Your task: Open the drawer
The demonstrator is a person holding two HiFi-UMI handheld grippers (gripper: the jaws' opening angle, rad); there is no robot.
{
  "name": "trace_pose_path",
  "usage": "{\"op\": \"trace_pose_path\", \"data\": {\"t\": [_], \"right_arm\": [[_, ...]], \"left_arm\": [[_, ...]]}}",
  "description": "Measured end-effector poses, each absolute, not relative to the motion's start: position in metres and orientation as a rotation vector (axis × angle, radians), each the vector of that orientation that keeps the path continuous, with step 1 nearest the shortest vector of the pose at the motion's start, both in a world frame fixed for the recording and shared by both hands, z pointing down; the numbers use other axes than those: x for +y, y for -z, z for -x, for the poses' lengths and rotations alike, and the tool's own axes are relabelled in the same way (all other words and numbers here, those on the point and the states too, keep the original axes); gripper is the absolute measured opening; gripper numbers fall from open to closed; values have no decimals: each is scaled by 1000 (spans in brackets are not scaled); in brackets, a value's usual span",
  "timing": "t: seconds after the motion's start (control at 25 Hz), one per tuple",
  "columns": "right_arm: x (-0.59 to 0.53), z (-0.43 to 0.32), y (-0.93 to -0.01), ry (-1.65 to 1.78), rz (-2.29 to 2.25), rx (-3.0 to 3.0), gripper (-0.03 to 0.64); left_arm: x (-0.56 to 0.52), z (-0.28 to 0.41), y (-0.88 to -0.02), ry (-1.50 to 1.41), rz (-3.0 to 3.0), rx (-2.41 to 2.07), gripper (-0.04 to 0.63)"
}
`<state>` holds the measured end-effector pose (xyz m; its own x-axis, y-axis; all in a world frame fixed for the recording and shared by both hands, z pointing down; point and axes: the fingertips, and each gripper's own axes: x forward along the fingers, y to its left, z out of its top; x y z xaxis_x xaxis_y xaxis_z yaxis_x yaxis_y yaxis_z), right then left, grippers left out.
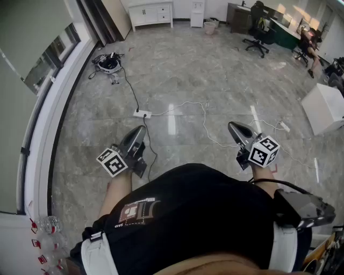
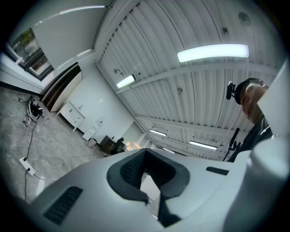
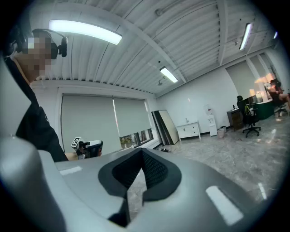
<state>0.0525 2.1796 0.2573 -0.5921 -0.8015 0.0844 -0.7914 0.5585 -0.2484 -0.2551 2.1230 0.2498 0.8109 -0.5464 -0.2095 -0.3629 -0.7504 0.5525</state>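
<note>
A white cabinet with drawers [image 1: 151,13] stands against the far wall, well away from both grippers. It also shows as the small cabinet [image 2: 72,115] in the left gripper view and the cabinet [image 3: 188,130] in the right gripper view. My left gripper [image 1: 141,130] is held out in front of the person's body, its jaws together with nothing between them [image 2: 146,174]. My right gripper [image 1: 232,126] is held level on the other side, shut and empty [image 3: 142,174]. The left gripper [image 3: 86,146] shows in the right gripper view.
A power strip [image 1: 142,113] with white and black cables lies on the grey stone floor ahead. A dark device [image 1: 107,63] sits near the window wall at left. Office chairs [image 1: 258,32] and desks stand at the back right, and a white box [image 1: 325,107] at right.
</note>
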Motion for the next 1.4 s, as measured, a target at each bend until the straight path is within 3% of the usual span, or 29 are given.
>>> {"op": "trace_pose_path", "data": {"t": [0.64,1.4], "right_arm": [[2169,-45,-257,468,1372,2715,2],[2111,88,-253,468,1302,2773,2]], "left_arm": [[2123,264,-248,506,-2528,-667,-2],[2083,410,-275,526,-2479,-763,-2]]}}
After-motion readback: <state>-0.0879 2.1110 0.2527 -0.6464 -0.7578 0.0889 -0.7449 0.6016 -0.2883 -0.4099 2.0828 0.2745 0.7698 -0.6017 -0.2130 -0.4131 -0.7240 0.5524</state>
